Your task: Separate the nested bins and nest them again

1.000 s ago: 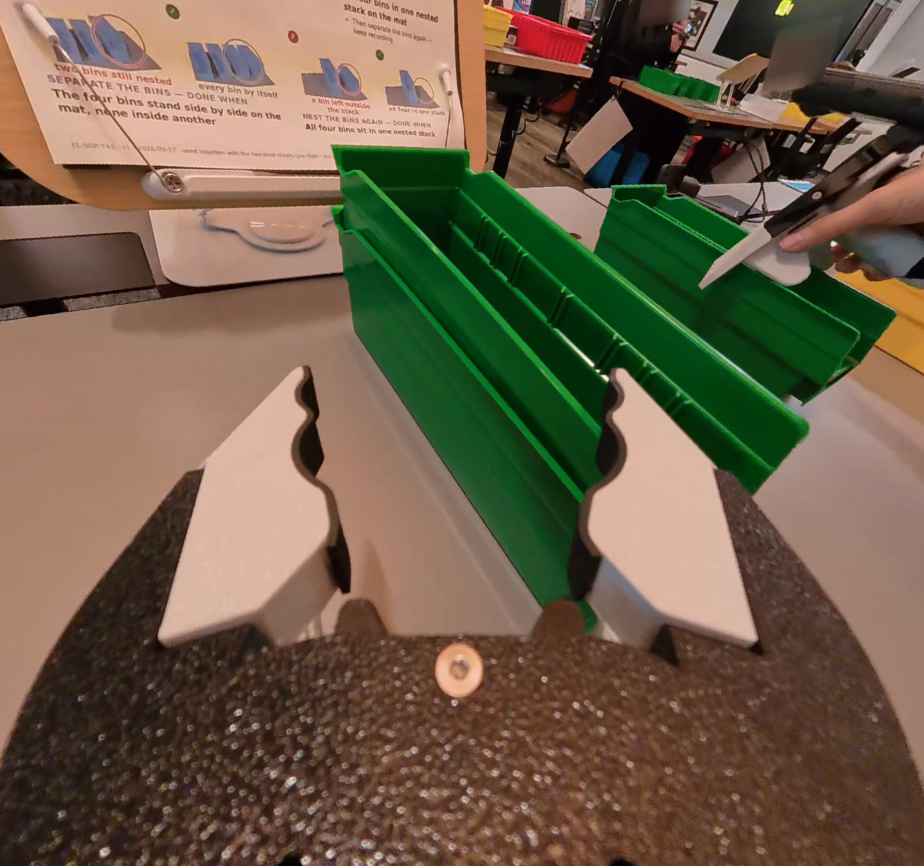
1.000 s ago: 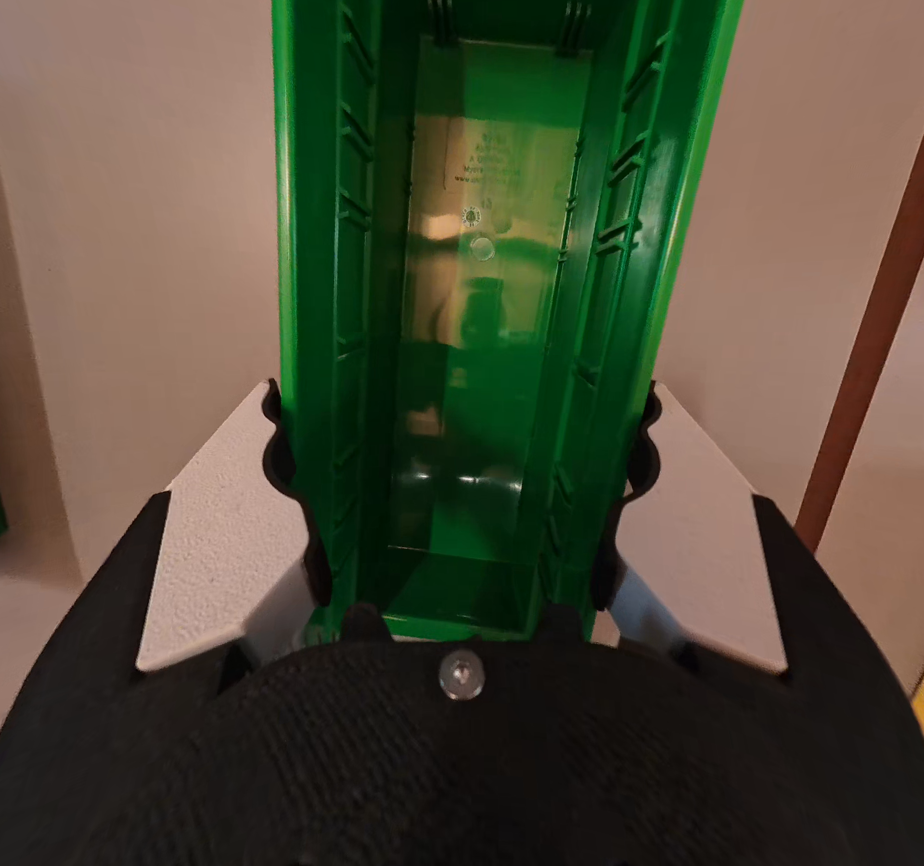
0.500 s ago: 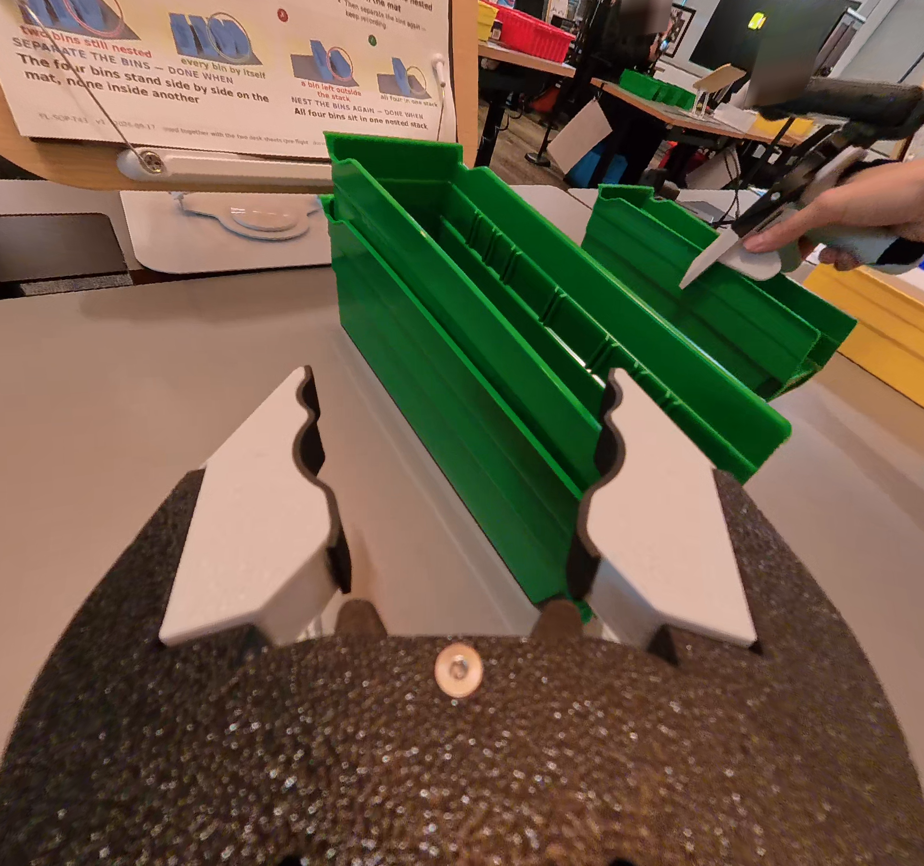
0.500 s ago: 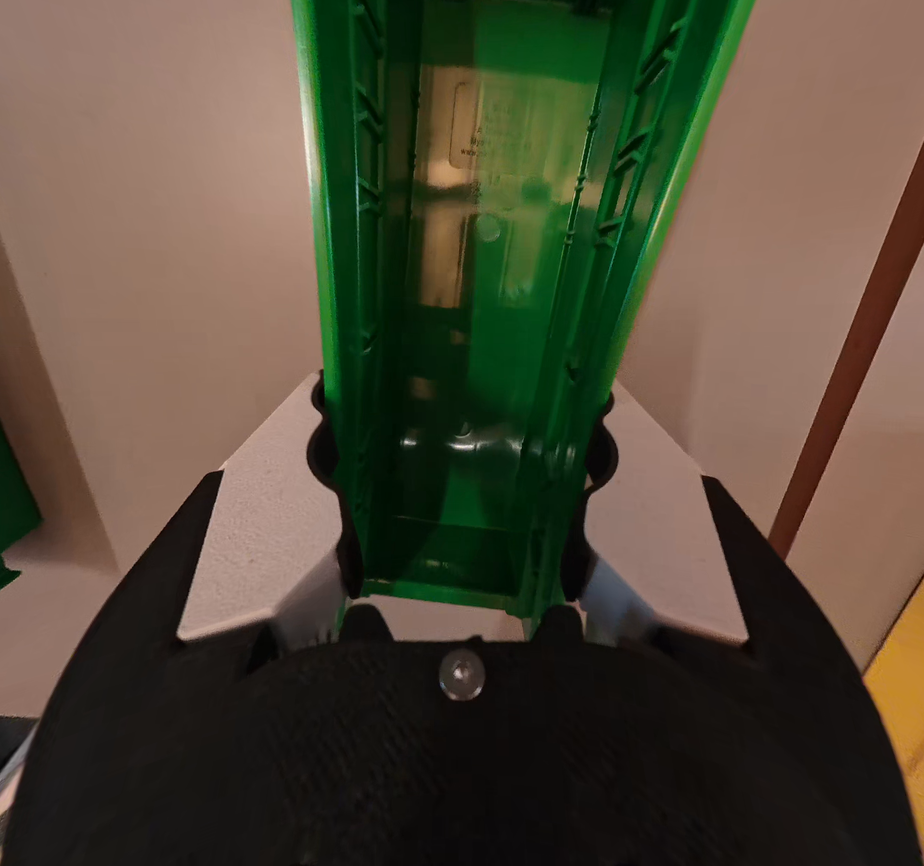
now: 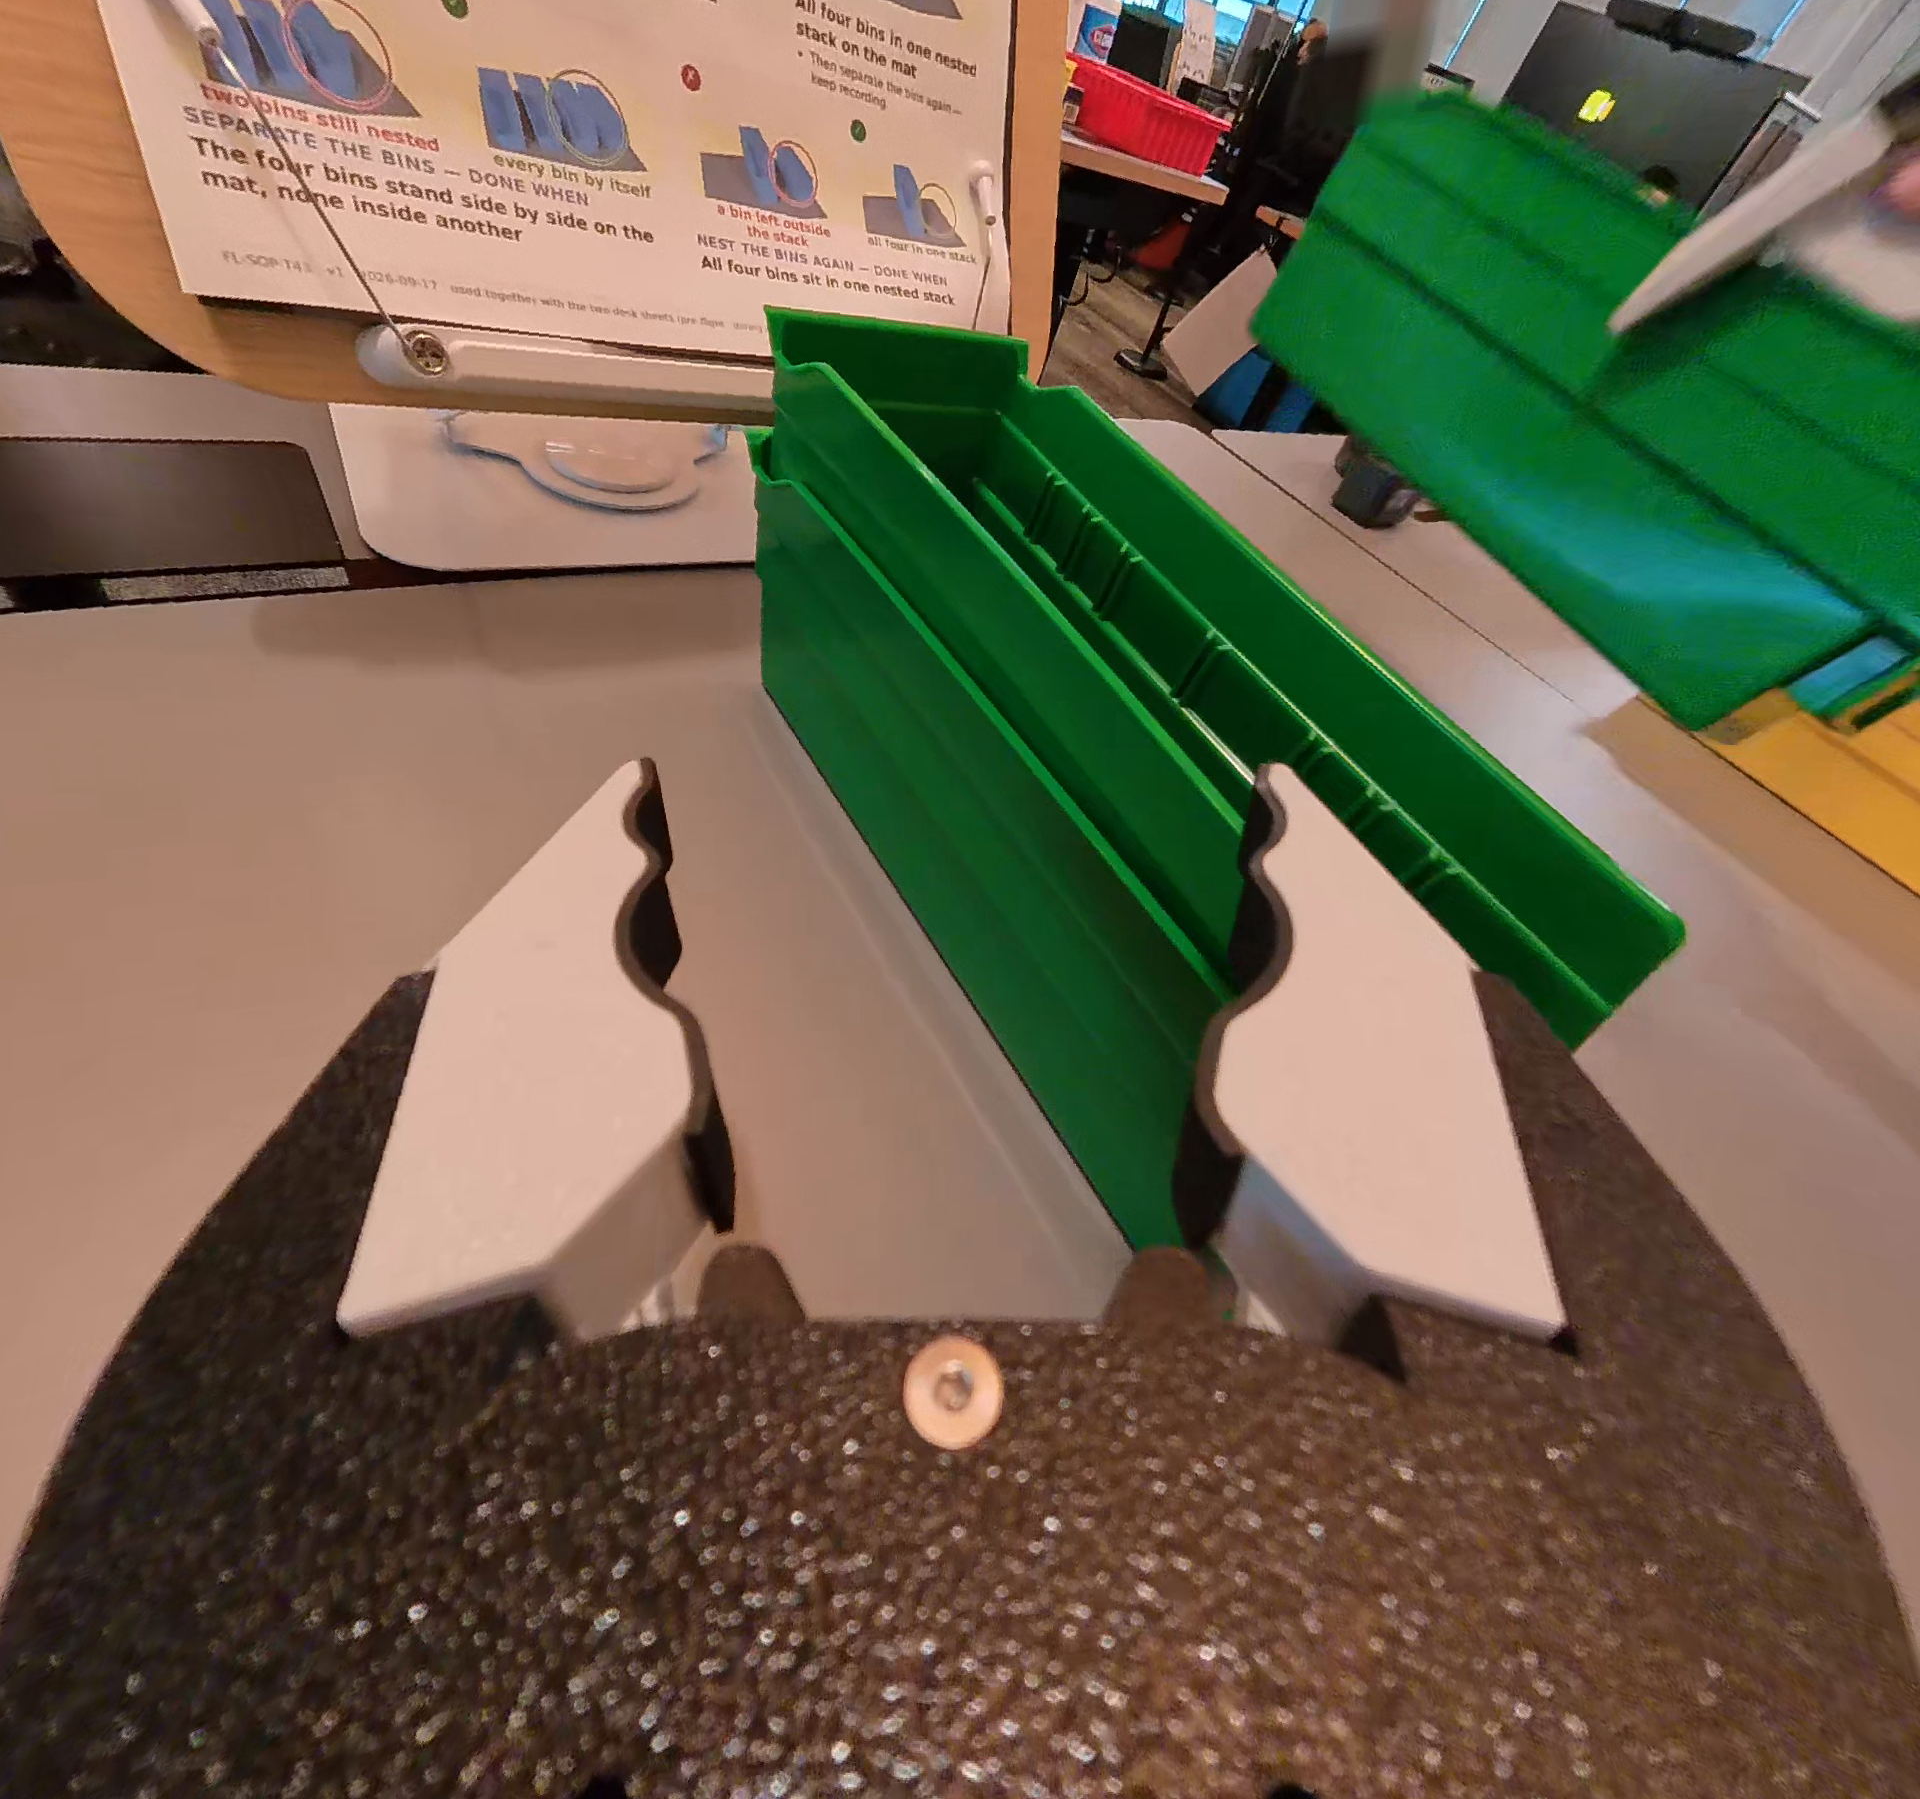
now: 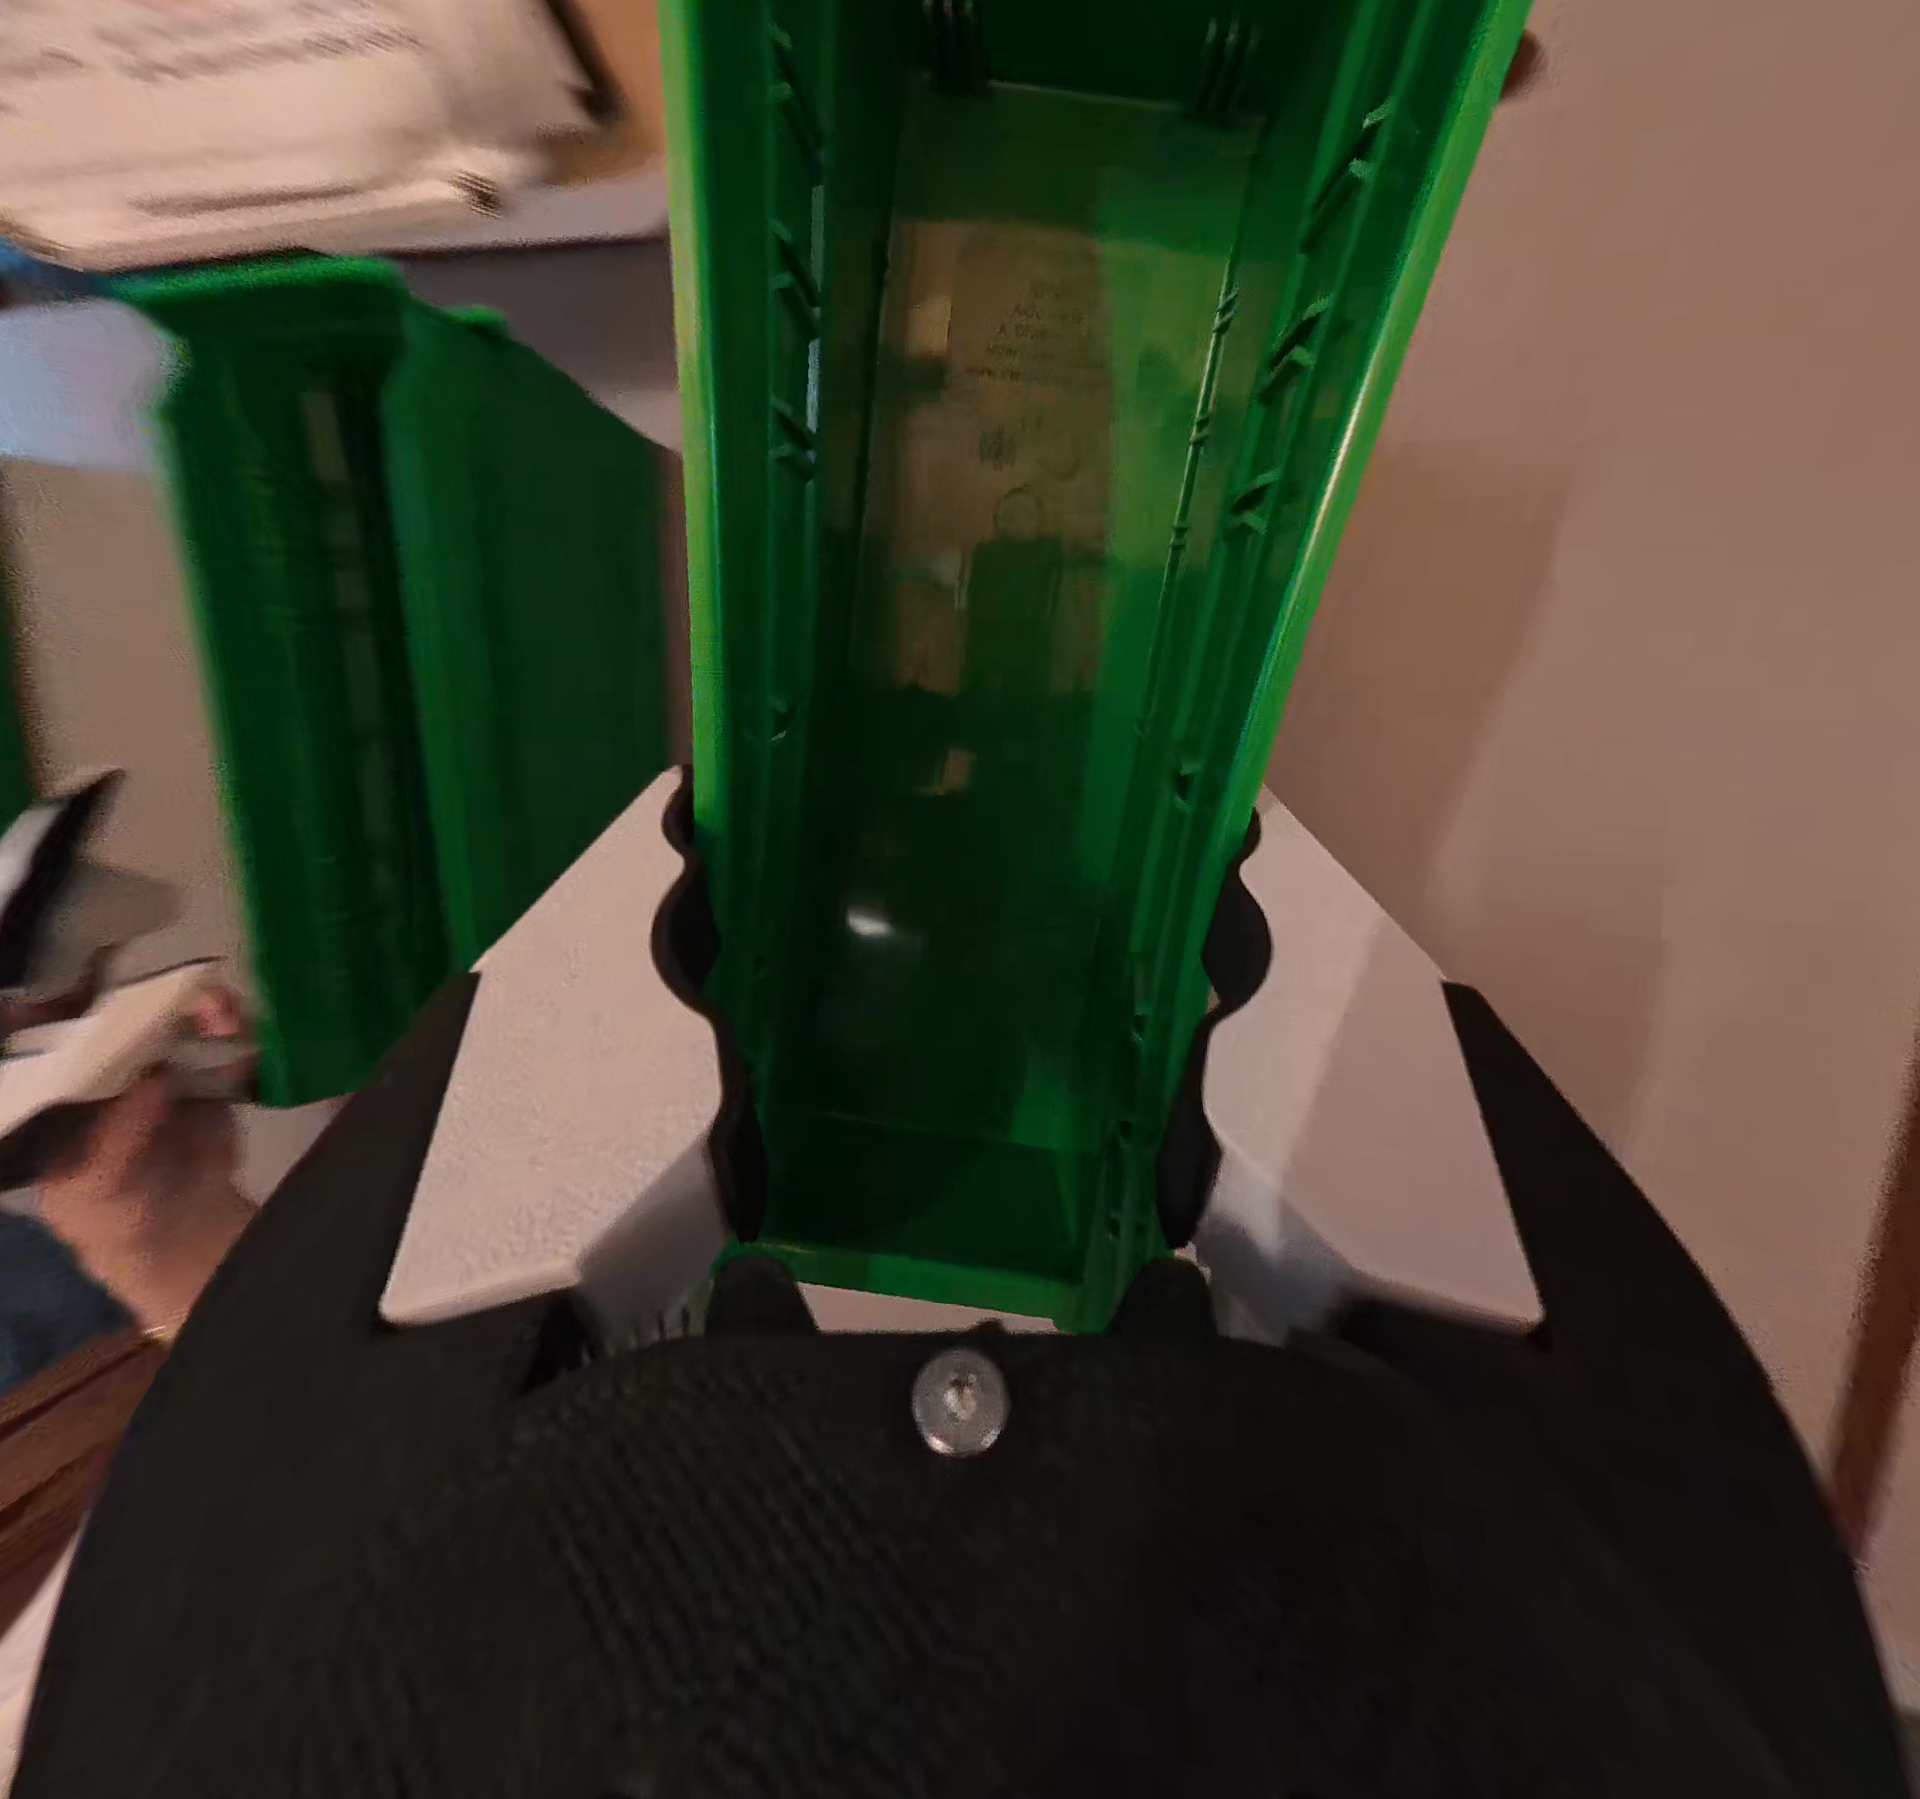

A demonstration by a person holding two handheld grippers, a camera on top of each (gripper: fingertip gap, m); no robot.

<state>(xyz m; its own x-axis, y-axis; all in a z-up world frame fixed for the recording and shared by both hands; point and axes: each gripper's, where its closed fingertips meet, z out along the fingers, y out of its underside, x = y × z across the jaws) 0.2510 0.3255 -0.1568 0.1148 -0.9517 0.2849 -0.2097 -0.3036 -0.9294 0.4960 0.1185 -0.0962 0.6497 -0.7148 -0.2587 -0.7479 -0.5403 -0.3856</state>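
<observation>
1. The left hand-held gripper (image 5: 951, 1001) is seen with its two pale fingers spread wide; nothing is pinched between them, and only bare worktop (image 5: 312, 814) lies in the gap.
2. The right finger of the left hand-held gripper is placed against the near end of the nested green bins (image 5: 1091, 762), which stand on the worktop; whether it touches the outer wall cannot be told.
3. In that stack an inner bin is seated inside an outer one, its rim raised above the outer rim, and ribbed inner walls are visible.
4. The right hand-held gripper (image 6: 961, 1011) is closed around a single green bin (image 6: 1039, 502); the bin's two long side walls are pressed between the black-edged pads at its near end.
5. From the right wrist view the open inside of the held bin is shown, stretching away from the camera, with the nested stack (image 6: 416, 658) blurred to its left.
6. From the left wrist view the held bin (image 5: 1558, 399) is seen lifted clear of the worktop, up and to the right of the stack, blurred and apart from it.
7. An instruction sheet (image 5: 582, 87) is mounted on a wooden board behind the stack.
</observation>
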